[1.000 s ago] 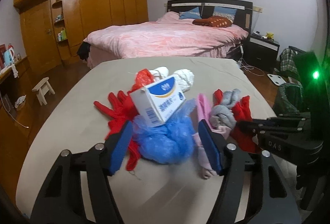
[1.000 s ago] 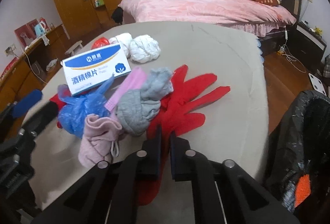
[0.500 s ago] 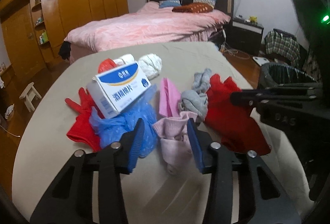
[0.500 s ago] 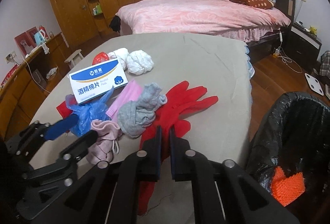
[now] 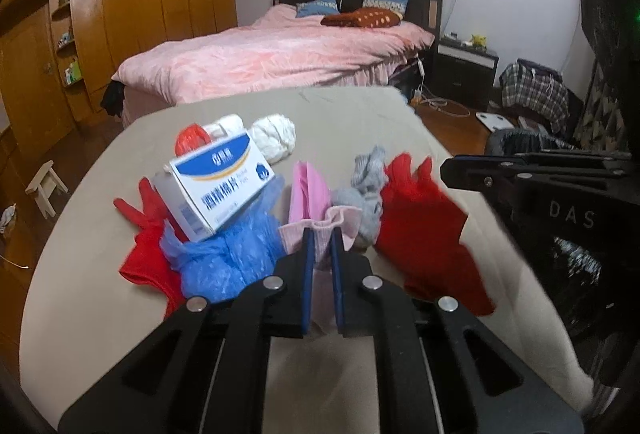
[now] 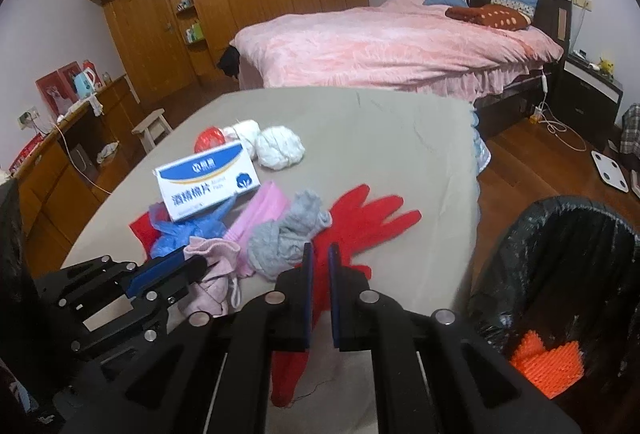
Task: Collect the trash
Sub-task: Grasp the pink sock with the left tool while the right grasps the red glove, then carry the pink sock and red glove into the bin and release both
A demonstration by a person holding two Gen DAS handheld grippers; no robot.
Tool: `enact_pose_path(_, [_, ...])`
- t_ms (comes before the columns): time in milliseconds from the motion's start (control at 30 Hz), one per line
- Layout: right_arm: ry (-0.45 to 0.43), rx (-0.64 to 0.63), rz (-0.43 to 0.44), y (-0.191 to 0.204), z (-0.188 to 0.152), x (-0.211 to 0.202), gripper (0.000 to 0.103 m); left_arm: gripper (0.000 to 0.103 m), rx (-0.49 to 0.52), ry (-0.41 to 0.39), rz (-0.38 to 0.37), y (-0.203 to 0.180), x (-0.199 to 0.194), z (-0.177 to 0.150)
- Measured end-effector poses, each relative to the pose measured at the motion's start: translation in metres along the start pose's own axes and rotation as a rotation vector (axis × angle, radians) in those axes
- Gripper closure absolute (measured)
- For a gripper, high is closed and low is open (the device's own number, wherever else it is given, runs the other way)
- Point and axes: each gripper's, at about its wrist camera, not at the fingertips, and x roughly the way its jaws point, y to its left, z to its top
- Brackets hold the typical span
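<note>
**Two grabs made, most of the pile still on the table**

Left wrist view: the left gripper [image 5: 320,254] has just been closing and now pinches the pale pink sock [image 5: 320,230] at its ruffled cuff. Most of the trash still lies on the beige table [image 5: 100,314]: a blue plastic bag [image 5: 228,258] at nine o'clock from the jaws, a white-and-blue box [image 5: 220,186] at ten, a grey sock [image 5: 364,202] at one, white wads [image 5: 276,134] at twelve.

Right wrist view: the right gripper [image 6: 319,274] is clamped on a limp red glove [image 6: 368,226], whose fingers splay toward one o'clock. The black-lined bin [image 6: 560,274] stands at three o'clock beside the table, with one orange item [image 6: 548,366] inside. By my reading, the collection is barely begun.
</note>
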Motion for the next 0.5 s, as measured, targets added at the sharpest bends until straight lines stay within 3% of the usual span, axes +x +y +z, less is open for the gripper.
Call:
enact_pose_path(267, [0.002, -0.006, -0.002, 0.000, 0.000, -0.005, 0.093, 0.095, -0.023, -0.008, 0.018, 0.006, -0.009, 0.002])
enact_pose_path(300, [0.016, -0.004, -0.006, 0.001, -0.002, -0.002, 0.089, 0.095, -0.025, 0.000, 0.020, 0.008, -0.008, 0.001])
enact_pose_path(367, [0.035, -0.004, -0.002, 0.002, -0.006, 0.004, 0.073, 0.095, -0.036, 0.014, 0.025, 0.013, -0.005, -0.002])
enact_pose_path(500, [0.069, -0.024, -0.017, 0.005, -0.012, 0.023, 0.054, 0.095, -0.046, 0.014, 0.034, 0.021, -0.002, -0.003])
